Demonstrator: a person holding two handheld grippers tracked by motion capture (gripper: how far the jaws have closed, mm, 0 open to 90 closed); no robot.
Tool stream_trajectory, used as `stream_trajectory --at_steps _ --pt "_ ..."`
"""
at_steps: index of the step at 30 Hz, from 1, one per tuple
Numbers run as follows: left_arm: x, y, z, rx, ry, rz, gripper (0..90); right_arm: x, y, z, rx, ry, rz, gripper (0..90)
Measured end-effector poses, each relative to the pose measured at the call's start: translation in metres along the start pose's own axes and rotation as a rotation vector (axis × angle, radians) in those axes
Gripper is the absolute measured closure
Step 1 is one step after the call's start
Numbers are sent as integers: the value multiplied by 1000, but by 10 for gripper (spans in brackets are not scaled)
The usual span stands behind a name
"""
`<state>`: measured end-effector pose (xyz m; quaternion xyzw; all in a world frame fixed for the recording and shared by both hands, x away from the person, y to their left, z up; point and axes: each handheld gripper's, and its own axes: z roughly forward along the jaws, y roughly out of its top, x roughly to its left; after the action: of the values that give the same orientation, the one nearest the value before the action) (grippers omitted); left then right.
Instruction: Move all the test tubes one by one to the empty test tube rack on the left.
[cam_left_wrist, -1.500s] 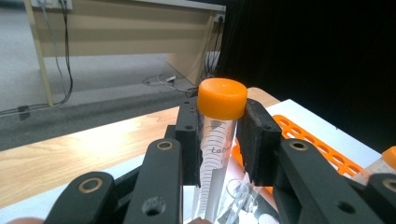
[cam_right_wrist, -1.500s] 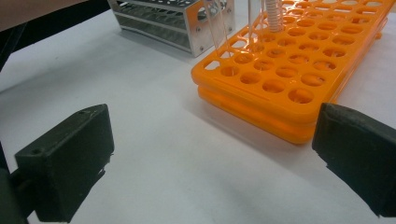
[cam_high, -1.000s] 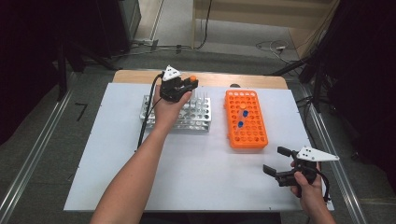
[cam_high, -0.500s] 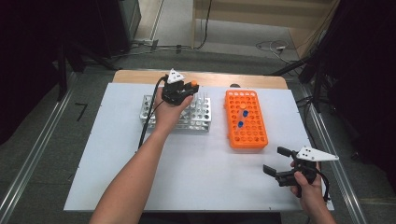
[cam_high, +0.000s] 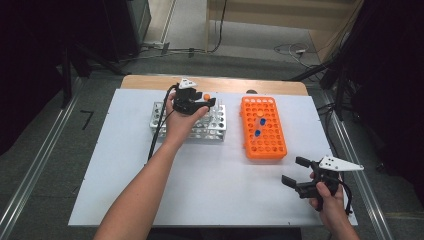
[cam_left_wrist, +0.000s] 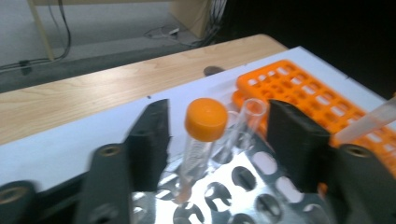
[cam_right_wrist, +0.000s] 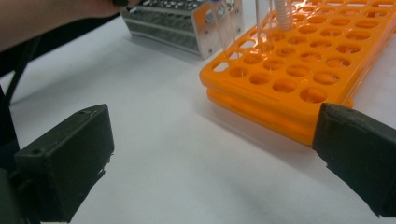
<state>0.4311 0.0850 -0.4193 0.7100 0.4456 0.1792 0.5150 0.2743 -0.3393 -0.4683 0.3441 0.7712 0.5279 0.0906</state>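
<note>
While standing in a hole of the metal rack (cam_left_wrist: 233, 186), orange-capped tube (cam_left_wrist: 201, 140) upright between the jaws of the left claw (cam_left_wrist: 219, 135), a clear gap on either side, pads off it. Jaws just opened, tube between them but free. Uncapped clear tube (cam_left_wrist: 245, 126) just beside it, toward the right-hand jaw, also in the rack. From above, left claw (cam_high: 200, 104) over the far edge of the metal rack (cam_high: 162, 117), orange cap (cam_high: 206, 96) at its tips. Beyond the rack to the right, orange rack (cam_high: 270, 145) with two blue-capped tubes (cam_high: 259, 127) in it. Right claw (cam_high: 299, 176) low over the white surface (cam_high: 225, 175), near the person's edge, jaws wide apart with nothing between them; orange rack (cam_right_wrist: 303, 79) ahead of those jaws, well apart.
</note>
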Motion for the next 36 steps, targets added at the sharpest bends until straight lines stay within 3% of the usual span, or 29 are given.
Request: stream_trajectory --at_steps 4,7,11,23,31,36 --pt "-7 -1 -14 -25 -43 6 125 -4 2 -2 -30 14 30 0" --pt "-12 -5 -25 -36 -62 10 51 -6 3 -4 -39 7 44 0" --pt "-19 -13 -36 -37 -88 31 5 -4 4 -4 -36 -7 28 0" --pt "-44 -37 -78 -97 -169 67 0 -6 10 -2 -42 -55 19 0" --pt "-55 -58 -104 -101 -160 117 0 -14 15 2 -40 -74 21 0" --pt "-55 -75 -117 -106 -157 100 0 -18 21 5 -36 -91 17 0"
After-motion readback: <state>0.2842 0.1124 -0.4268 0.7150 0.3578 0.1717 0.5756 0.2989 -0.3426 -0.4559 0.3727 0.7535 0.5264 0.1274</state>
